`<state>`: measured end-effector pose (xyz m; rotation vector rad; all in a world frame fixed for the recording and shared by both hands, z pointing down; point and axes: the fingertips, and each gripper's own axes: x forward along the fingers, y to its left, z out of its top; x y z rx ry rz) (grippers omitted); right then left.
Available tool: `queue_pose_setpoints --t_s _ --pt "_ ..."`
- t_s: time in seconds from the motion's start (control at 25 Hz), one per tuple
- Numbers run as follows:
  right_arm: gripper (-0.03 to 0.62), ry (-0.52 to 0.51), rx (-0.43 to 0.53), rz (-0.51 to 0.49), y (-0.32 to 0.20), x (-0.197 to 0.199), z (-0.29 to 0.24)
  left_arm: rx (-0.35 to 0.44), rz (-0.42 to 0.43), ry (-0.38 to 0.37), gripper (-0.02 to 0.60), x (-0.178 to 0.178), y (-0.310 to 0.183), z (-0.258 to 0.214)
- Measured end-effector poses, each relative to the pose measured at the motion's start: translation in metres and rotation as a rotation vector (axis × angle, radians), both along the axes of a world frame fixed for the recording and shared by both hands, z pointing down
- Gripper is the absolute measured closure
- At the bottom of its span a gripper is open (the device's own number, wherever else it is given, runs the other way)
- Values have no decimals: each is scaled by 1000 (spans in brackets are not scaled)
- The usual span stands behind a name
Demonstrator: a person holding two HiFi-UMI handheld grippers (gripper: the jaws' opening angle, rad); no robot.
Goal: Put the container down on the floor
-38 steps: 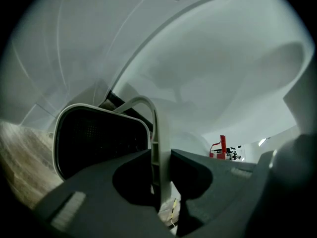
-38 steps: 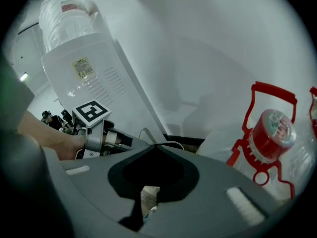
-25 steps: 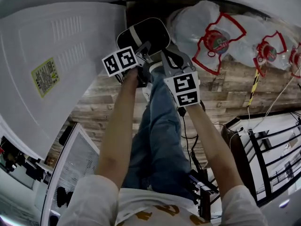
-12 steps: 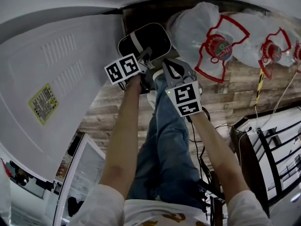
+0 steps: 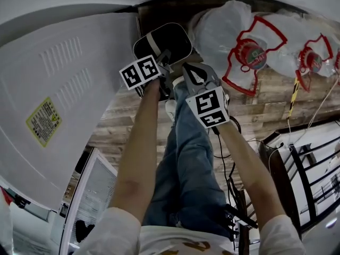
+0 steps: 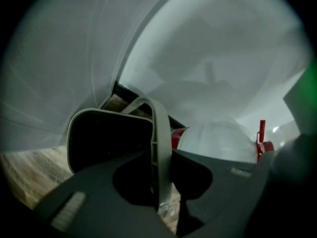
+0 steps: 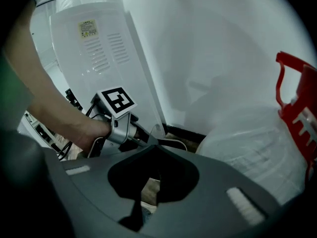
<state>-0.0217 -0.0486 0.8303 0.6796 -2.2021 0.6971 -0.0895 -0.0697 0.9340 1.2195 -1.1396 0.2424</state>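
Observation:
A black container [image 5: 169, 39] with a pale grey rim hangs by its grey handle [image 6: 159, 133] over the wooden floor, close to the wall's dark baseboard. My left gripper [image 5: 162, 58] is shut on that handle, and in the left gripper view the strap runs straight between the jaws of the left gripper [image 6: 161, 155]. The container's dark opening [image 6: 106, 138] faces that camera. My right gripper [image 5: 187, 72] is just right of the container, jaws closed together with nothing seen between them; the right gripper [image 7: 148, 150] points toward the left one. Whether the container touches the floor is hidden.
A tall white appliance [image 5: 64, 89] stands close on the left. Large plastic-wrapped water bottles [image 5: 234, 31] with red handles lie to the right of the container. A black and white rack [image 5: 308, 174] and cables [image 5: 220, 158] are at the right. The person's legs [image 5: 186, 158] are below.
Both grippers and the container stay almost where they were. The head view has shifted a little.

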Motion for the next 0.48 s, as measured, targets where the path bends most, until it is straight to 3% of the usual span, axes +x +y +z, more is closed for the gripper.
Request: queue_pose_setpoints --t_s 0.2,0.48 --pt "569 6 -3 16 -6 3 2 5 10 5 523 0 5 -2" --pt "569 13 -17 18 -7 8 3 -7 12 -46 525 -16 8 3"
